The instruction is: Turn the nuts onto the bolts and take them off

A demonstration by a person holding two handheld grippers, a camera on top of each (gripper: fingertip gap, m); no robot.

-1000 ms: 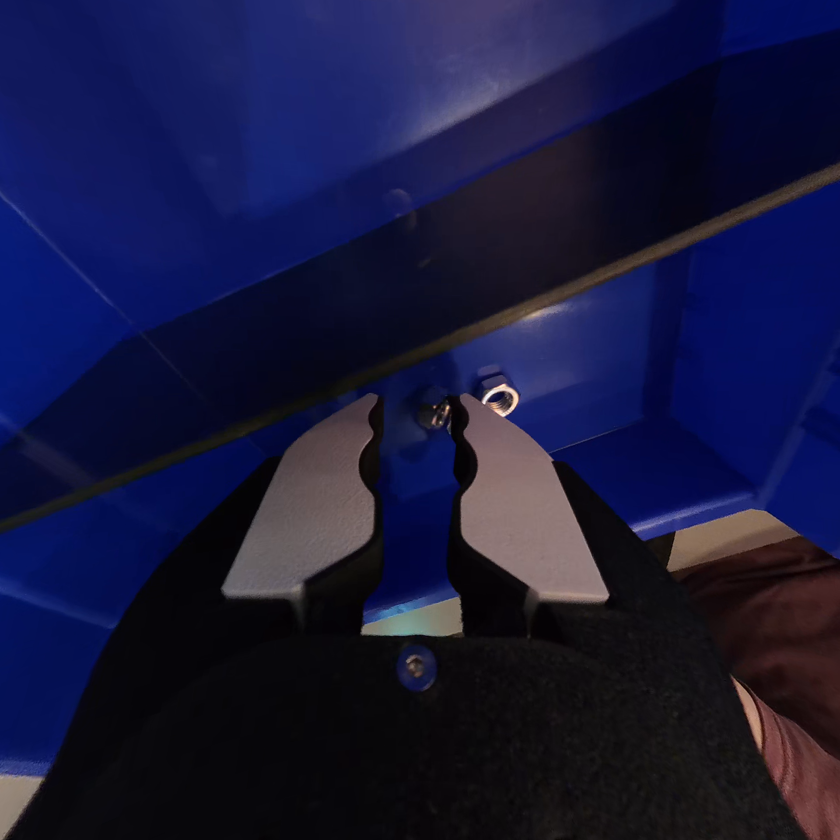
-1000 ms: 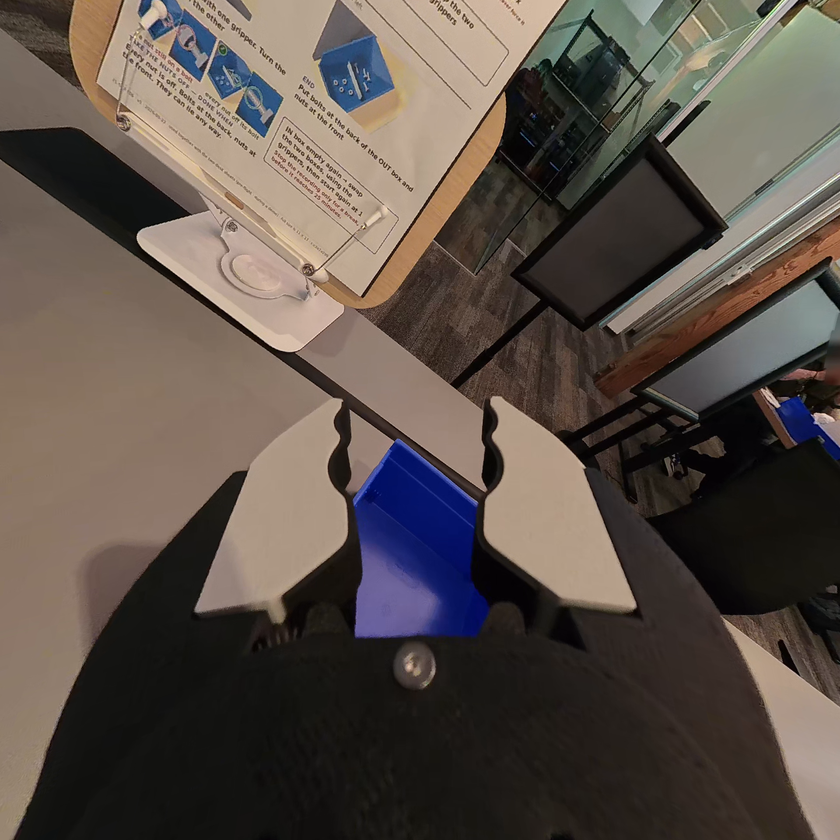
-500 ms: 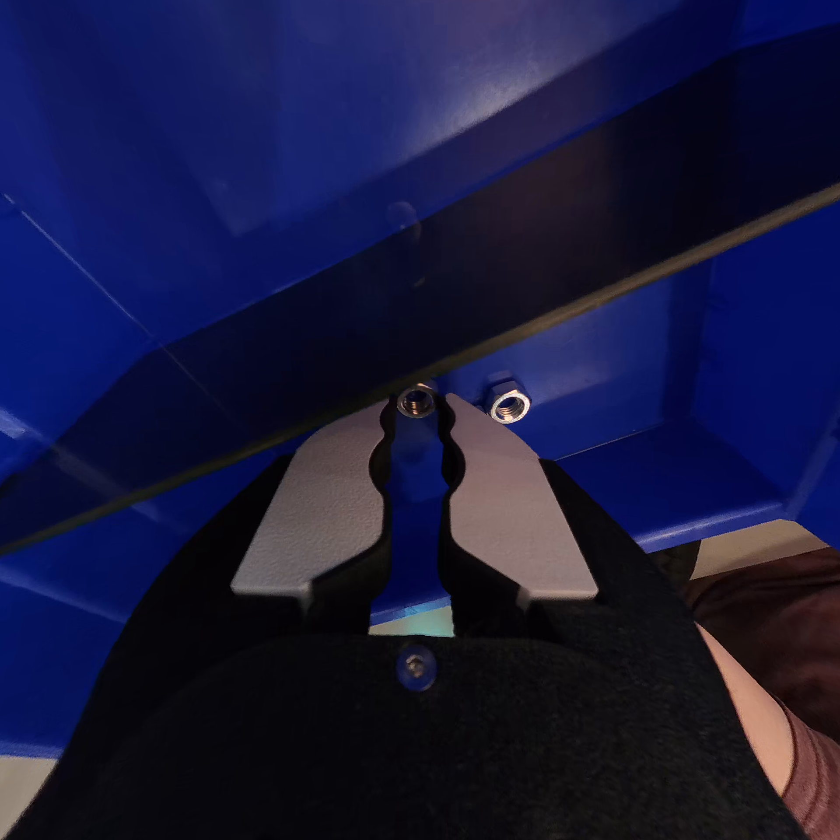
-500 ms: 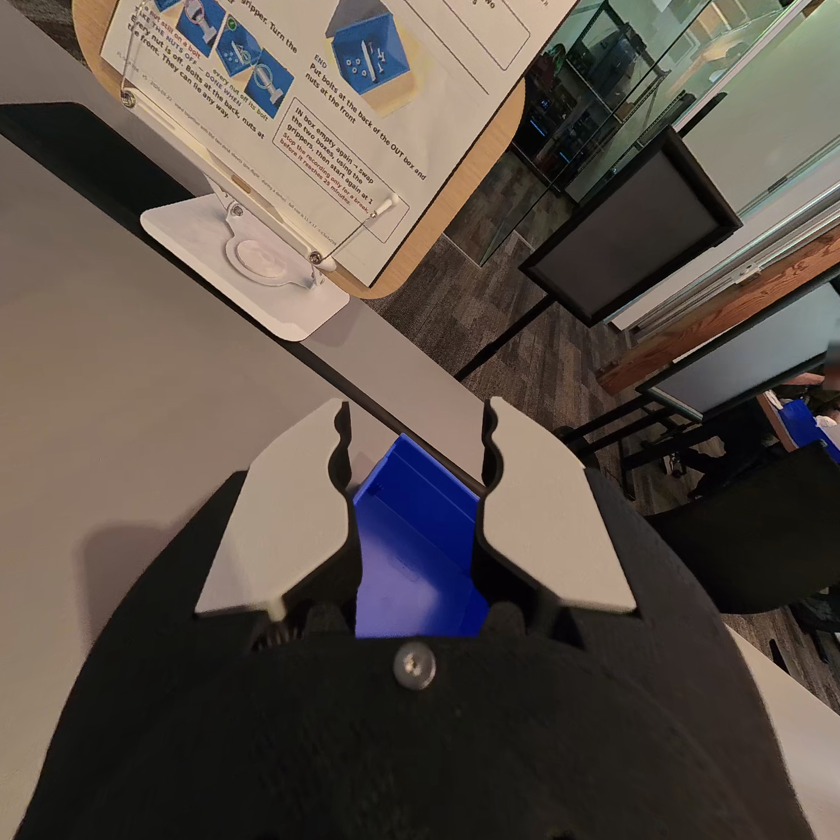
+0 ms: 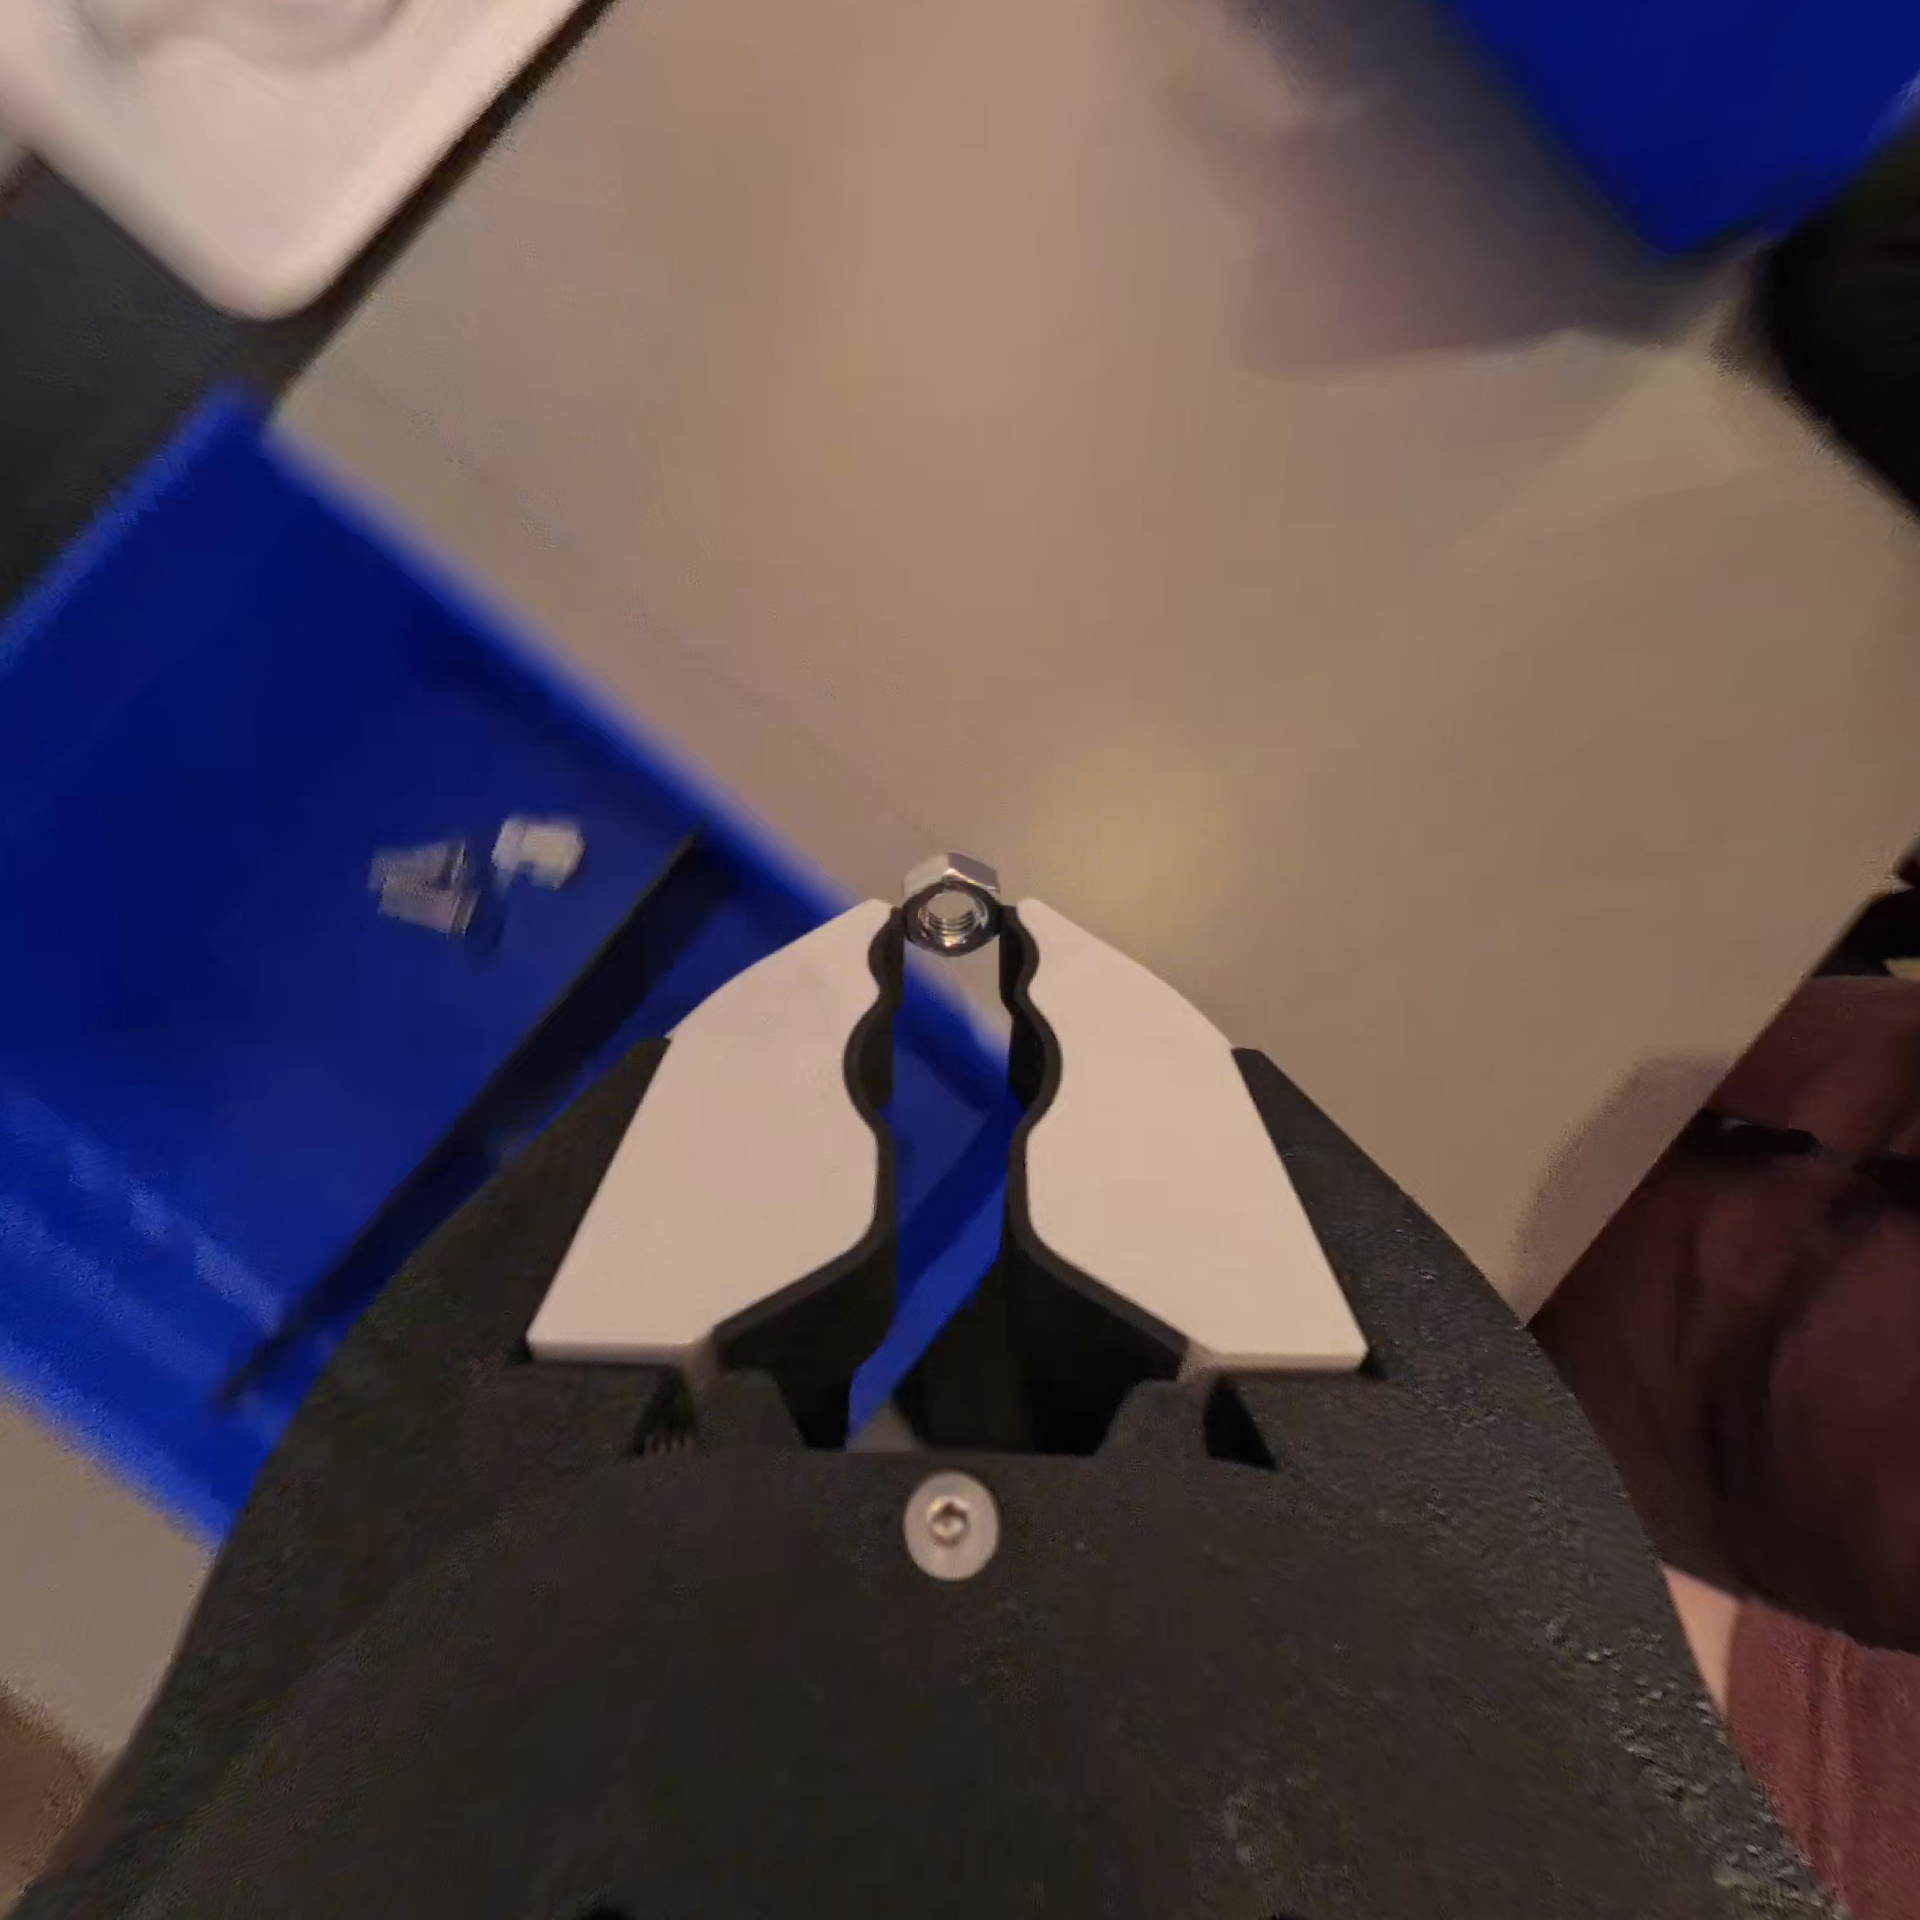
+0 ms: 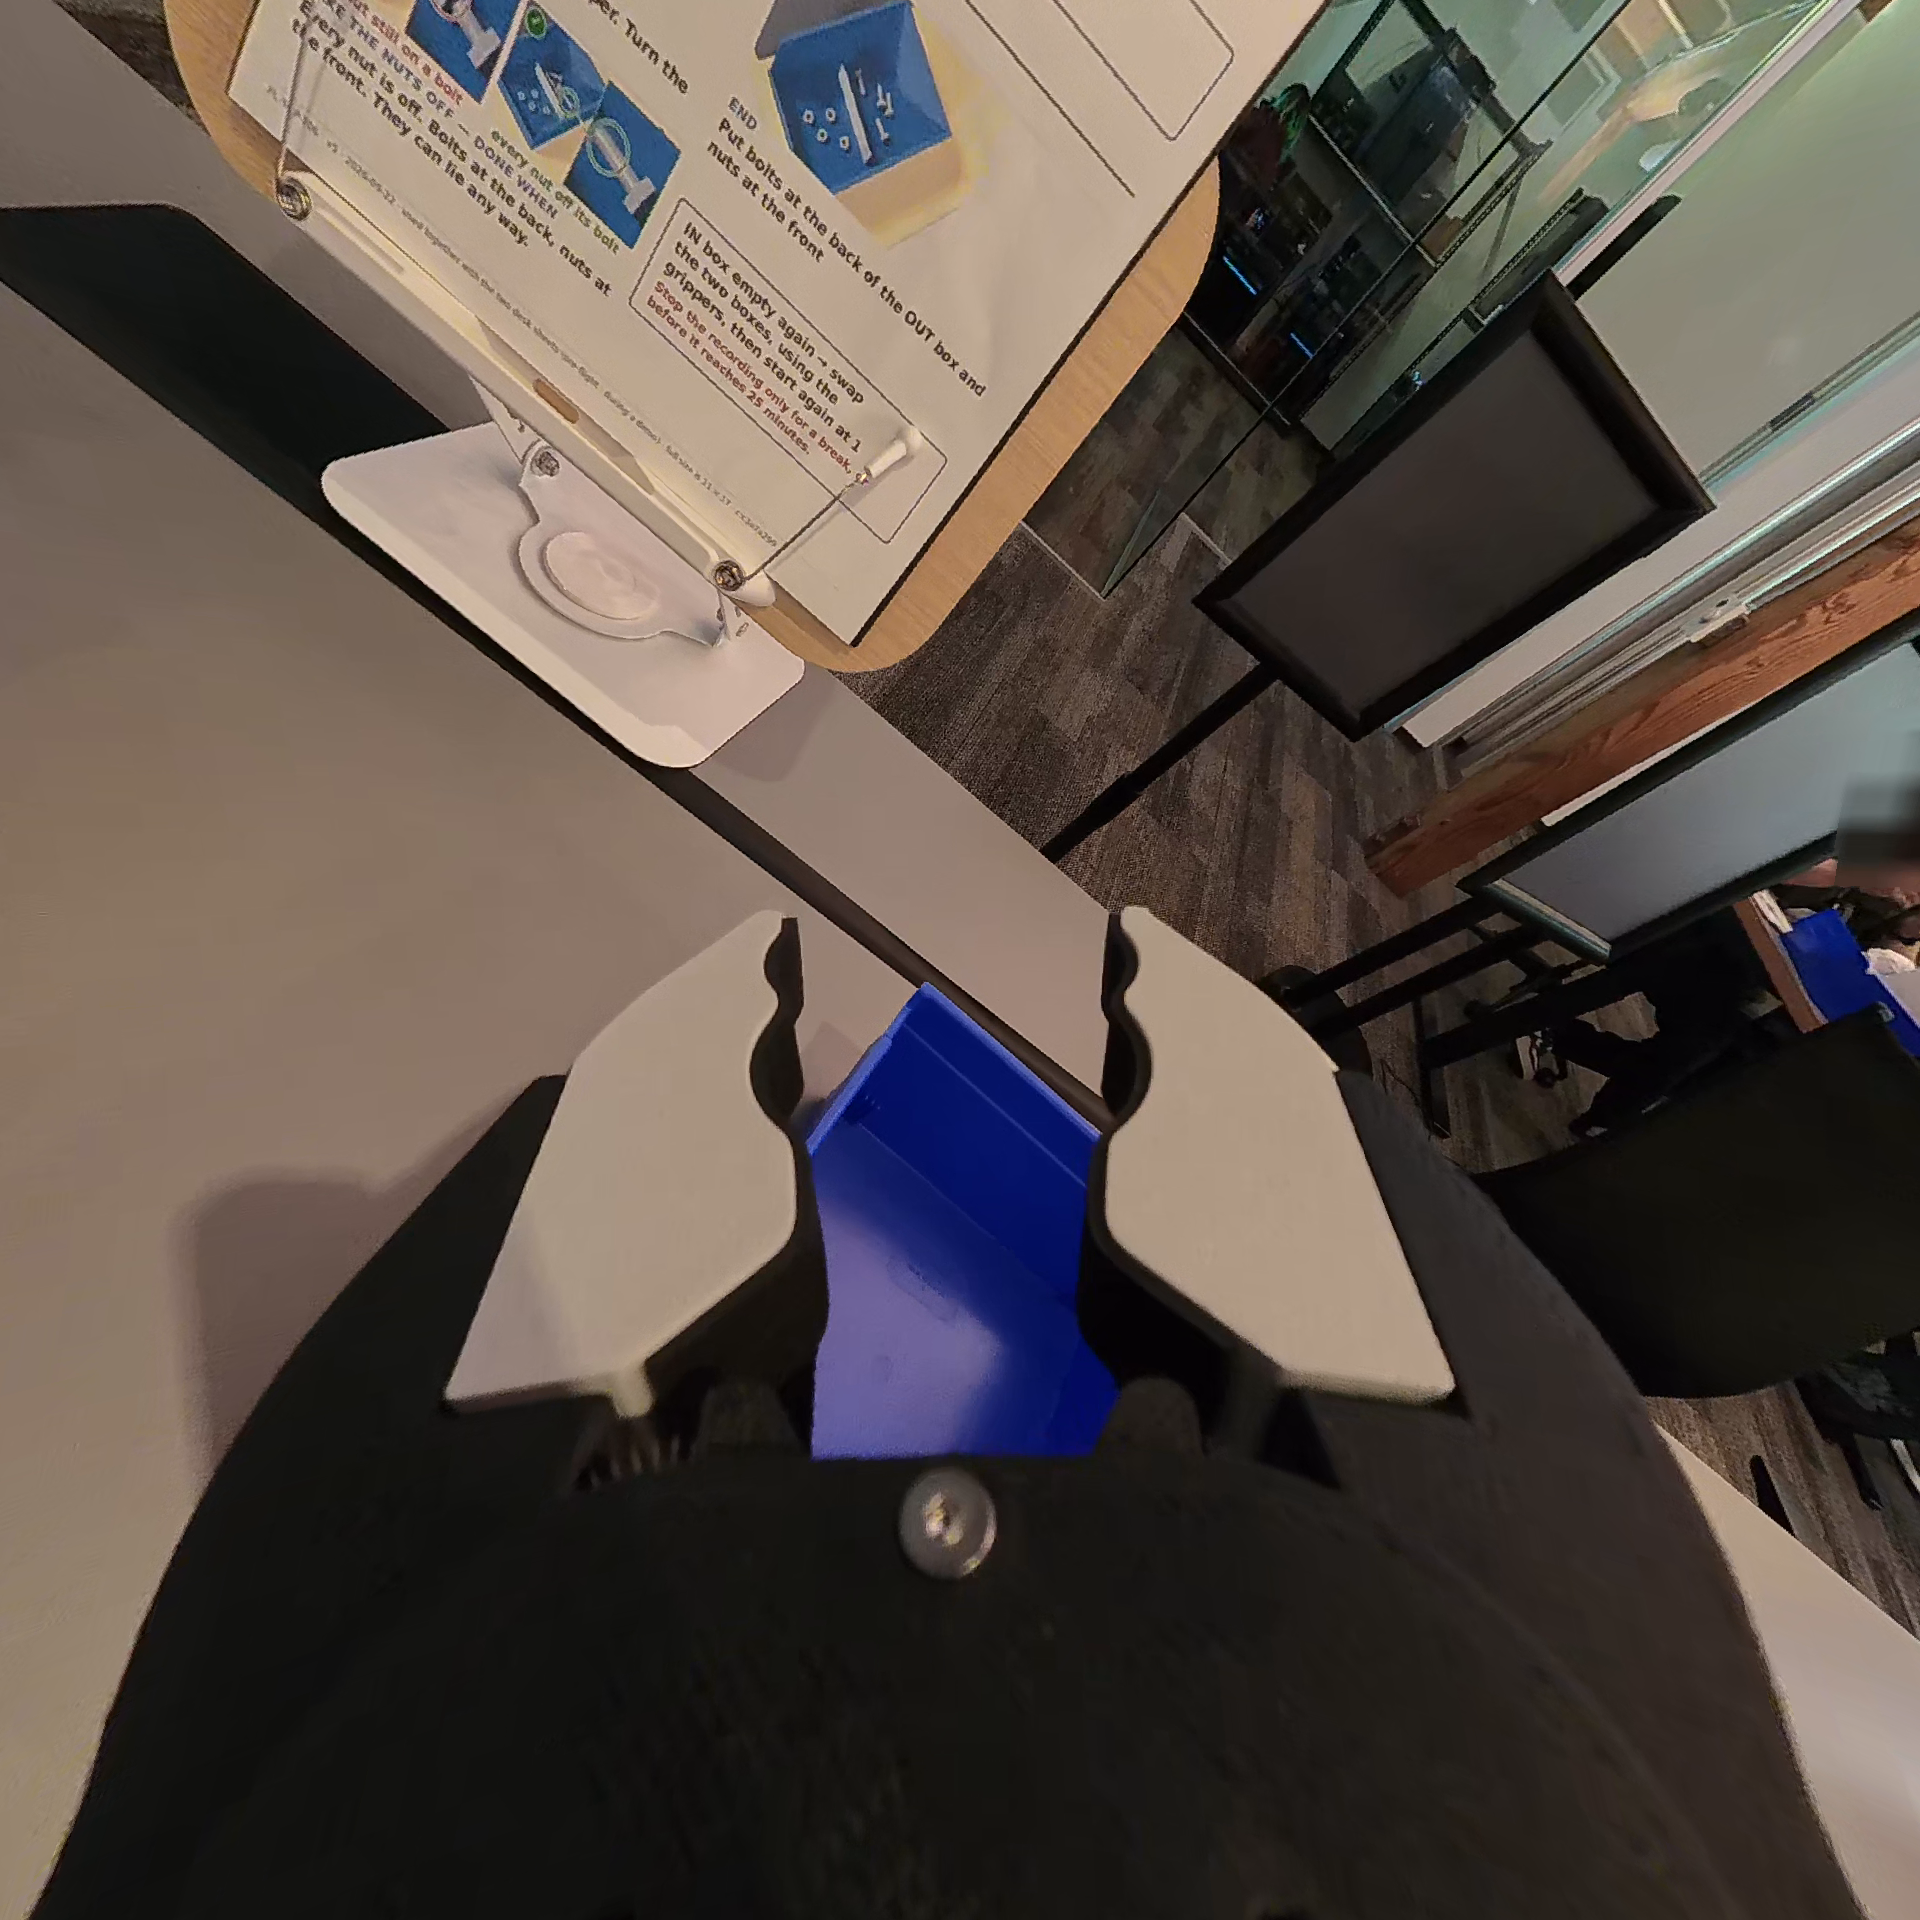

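Note:
My left gripper (image 5: 951, 920) is shut on a small silver hex nut (image 5: 951, 914), pinched at the very fingertips and held above the grey table (image 5: 1143, 582). Its threaded hole faces the camera. A blue bin (image 5: 260, 935) lies below and to the left, with a few blurred silver pieces (image 5: 473, 868) on its floor and a dark divider (image 5: 488, 1101) across it. My right gripper (image 6: 951, 956) is open and empty, held over a second blue bin (image 6: 956, 1226) that shows between its fingers near the table's far edge.
A white stand (image 6: 561, 592) holding a printed instruction sheet (image 6: 727, 187) sits at the table's back edge; its base shows blurred in the left wrist view (image 5: 239, 135). Another blue bin corner (image 5: 1683, 94) is at top right. A maroon sleeve (image 5: 1766, 1299) is at right. Black screens and chairs stand beyond the table. My hands' fingertips stand some 35 centimetres from each other.
My left gripper closed on a nut inside the blue bin, then lifted it out and swung over the table. My right gripper stayed open and drifted only slightly.

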